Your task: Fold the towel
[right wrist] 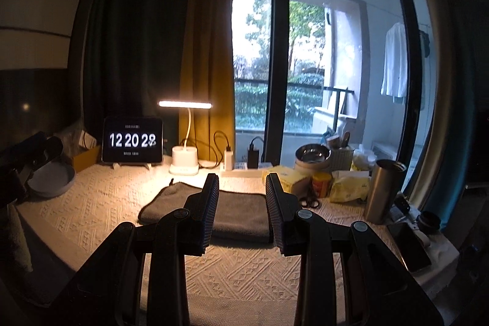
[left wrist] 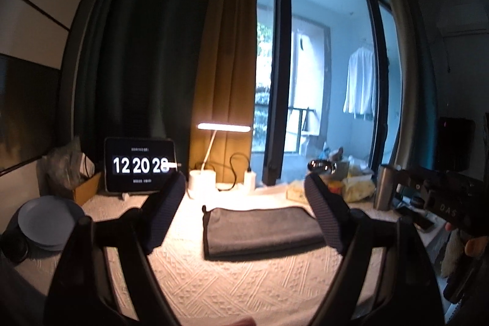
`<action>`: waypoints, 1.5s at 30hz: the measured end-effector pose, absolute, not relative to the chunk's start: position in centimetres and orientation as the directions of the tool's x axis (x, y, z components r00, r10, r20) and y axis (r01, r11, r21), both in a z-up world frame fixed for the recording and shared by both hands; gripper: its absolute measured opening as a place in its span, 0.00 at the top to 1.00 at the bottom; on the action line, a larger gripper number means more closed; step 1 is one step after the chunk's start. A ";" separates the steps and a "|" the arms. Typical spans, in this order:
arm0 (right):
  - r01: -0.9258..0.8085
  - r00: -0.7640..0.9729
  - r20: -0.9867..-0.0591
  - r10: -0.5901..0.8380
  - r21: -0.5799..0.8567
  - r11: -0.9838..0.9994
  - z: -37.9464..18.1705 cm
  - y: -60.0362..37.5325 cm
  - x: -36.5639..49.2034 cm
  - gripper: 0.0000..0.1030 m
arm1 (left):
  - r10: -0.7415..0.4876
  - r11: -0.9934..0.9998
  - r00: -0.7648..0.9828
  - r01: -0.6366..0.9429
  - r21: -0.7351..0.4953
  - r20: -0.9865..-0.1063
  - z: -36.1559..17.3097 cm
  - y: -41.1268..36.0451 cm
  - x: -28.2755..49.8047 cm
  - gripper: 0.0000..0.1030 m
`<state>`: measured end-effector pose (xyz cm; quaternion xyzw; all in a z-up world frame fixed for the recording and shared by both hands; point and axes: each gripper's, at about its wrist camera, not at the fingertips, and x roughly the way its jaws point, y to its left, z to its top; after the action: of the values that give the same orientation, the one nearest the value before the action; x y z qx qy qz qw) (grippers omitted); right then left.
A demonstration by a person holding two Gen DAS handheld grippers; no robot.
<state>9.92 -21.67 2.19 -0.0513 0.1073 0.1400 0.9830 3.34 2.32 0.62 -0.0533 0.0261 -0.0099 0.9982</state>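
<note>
Towel (right wrist: 211,214), grey and folded flat, lies between clock tablet (right wrist: 132,140), lamp (right wrist: 184,161) and steel tumbler (right wrist: 383,191), both grippers (left wrist: 244,203) (right wrist: 242,210) spread, empty.

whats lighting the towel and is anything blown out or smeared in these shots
Left wrist view: lit desk lamp glares warm onto the cloth behind the grey towel; clock digits smear. Right wrist view: window overexposed, edges dark, frame lines bowed.
</note>
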 end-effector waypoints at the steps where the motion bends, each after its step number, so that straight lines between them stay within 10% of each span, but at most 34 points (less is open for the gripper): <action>1: -0.285 0.940 -0.212 0.265 -0.066 0.956 2.3 -21.8 9.5 0.67 | -0.029 0.994 0.999 0.024 -0.110 -0.039 0.7 2.2 3.0 0.13; 6: -0.274 0.954 -0.141 0.264 -0.056 0.960 2.7 -22.4 8.0 0.42 | -0.041 0.993 0.999 0.044 -0.107 0.031 1.1 1.4 1.3 0.01; 45: -0.274 0.953 -0.147 0.264 -0.049 0.960 2.5 -22.3 8.6 0.41 | 0.081 0.992 0.996 -0.078 -0.098 0.026 1.1 1.3 1.1 0.01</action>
<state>8.56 -22.28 2.46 -0.0344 0.0699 0.1363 0.9876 1.08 1.32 1.12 -0.0485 -0.0149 0.0400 0.9979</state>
